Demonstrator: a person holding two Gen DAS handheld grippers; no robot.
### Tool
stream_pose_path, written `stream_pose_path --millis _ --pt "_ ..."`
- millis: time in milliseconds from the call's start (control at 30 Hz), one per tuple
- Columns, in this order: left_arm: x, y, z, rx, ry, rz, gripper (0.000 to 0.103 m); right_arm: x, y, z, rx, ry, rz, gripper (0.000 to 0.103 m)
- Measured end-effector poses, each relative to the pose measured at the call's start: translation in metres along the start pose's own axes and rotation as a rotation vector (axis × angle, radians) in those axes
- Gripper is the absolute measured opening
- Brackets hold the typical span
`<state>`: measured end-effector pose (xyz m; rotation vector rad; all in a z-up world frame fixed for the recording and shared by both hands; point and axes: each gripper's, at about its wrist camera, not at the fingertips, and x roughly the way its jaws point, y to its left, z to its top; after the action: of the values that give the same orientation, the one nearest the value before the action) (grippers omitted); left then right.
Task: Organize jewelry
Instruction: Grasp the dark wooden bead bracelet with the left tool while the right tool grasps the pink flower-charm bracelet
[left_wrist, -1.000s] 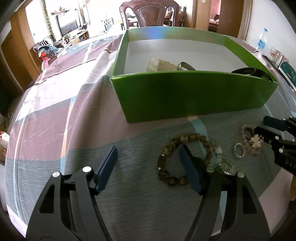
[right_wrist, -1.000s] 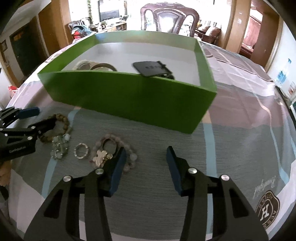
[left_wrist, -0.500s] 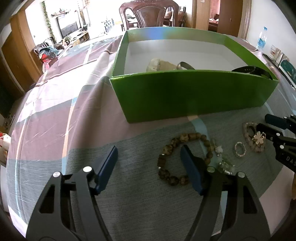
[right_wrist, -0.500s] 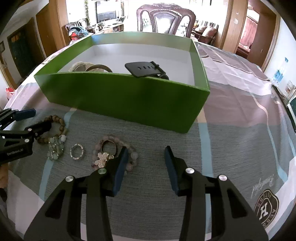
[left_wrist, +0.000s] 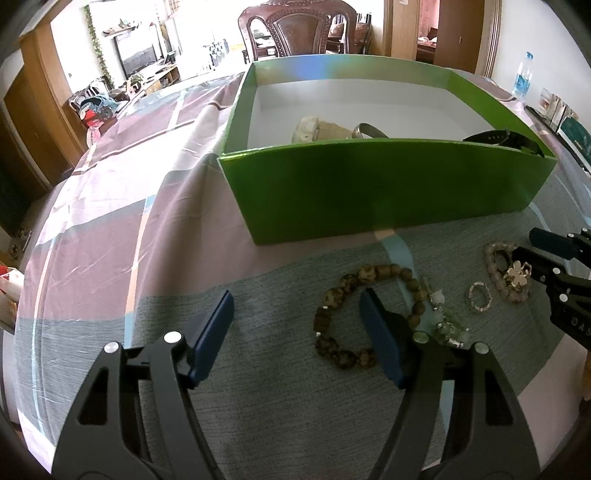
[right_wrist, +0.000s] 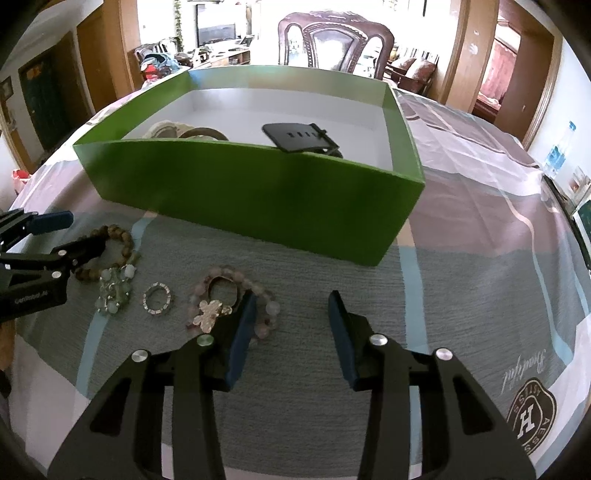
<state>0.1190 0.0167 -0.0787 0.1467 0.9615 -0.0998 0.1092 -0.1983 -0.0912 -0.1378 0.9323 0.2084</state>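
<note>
A green box (left_wrist: 369, 184) (right_wrist: 258, 192) stands on the tablecloth and holds a pale bracelet (left_wrist: 314, 129), a metal bangle (left_wrist: 365, 130) and a black watch (right_wrist: 299, 136). In front of it lie a brown bead bracelet (left_wrist: 332, 295) (right_wrist: 118, 240), a pale green bead piece (right_wrist: 114, 291), a small sparkly ring (left_wrist: 480, 297) (right_wrist: 157, 299) and a pink bead bracelet with a gold flower (right_wrist: 229, 295) (left_wrist: 508, 271). My left gripper (left_wrist: 295, 310) is open, its right finger inside the brown bracelet's loop. My right gripper (right_wrist: 291, 310) is open, its left finger over the pink bracelet.
A striped pink and grey cloth (left_wrist: 129, 206) covers the table. A dark wooden chair (right_wrist: 332, 44) stands behind the box. A water bottle (left_wrist: 522, 77) stands at the far right edge. A round logo (right_wrist: 532, 413) is printed on the cloth at the near right.
Both grippers have drawn back slightly from the box and stayed open. The jewelry on the cloth has not moved.
</note>
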Motion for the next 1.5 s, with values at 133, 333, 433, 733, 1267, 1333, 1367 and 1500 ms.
stream_pose_path --millis 133,333,433,733,1267,1333,1367,1500 --pt "0.0 -0.001 -0.001 -0.001 -0.001 0.004 0.072 -0.001 0.007 -0.001 -0.025 -0.004 0.009 0.024" --pt "0.0 -0.001 -0.001 0.001 -0.003 0.007 0.072 -0.001 0.007 0.0 -0.031 -0.004 0.017 0.02" --pt "0.0 -0.001 -0.001 0.004 -0.006 0.011 0.072 0.0 0.008 0.001 -0.039 -0.005 0.02 0.016" --pt "-0.002 -0.004 -0.001 0.013 -0.01 0.004 0.066 0.0 0.009 0.001 -0.036 -0.004 0.023 0.016" --pt "-0.006 -0.013 -0.003 0.046 -0.02 -0.049 0.032 0.001 0.011 0.001 -0.035 -0.004 0.029 0.014" --pt "-0.007 -0.017 -0.004 0.063 -0.023 -0.062 0.015 0.0 0.012 0.0 -0.035 -0.004 0.036 0.013" --pt "-0.007 -0.018 -0.004 0.067 -0.023 -0.068 0.011 0.0 0.012 0.001 -0.035 -0.005 0.037 0.012" --pt "-0.009 -0.02 -0.005 0.072 -0.021 -0.068 0.01 -0.004 0.015 0.002 -0.034 -0.013 0.069 0.008"
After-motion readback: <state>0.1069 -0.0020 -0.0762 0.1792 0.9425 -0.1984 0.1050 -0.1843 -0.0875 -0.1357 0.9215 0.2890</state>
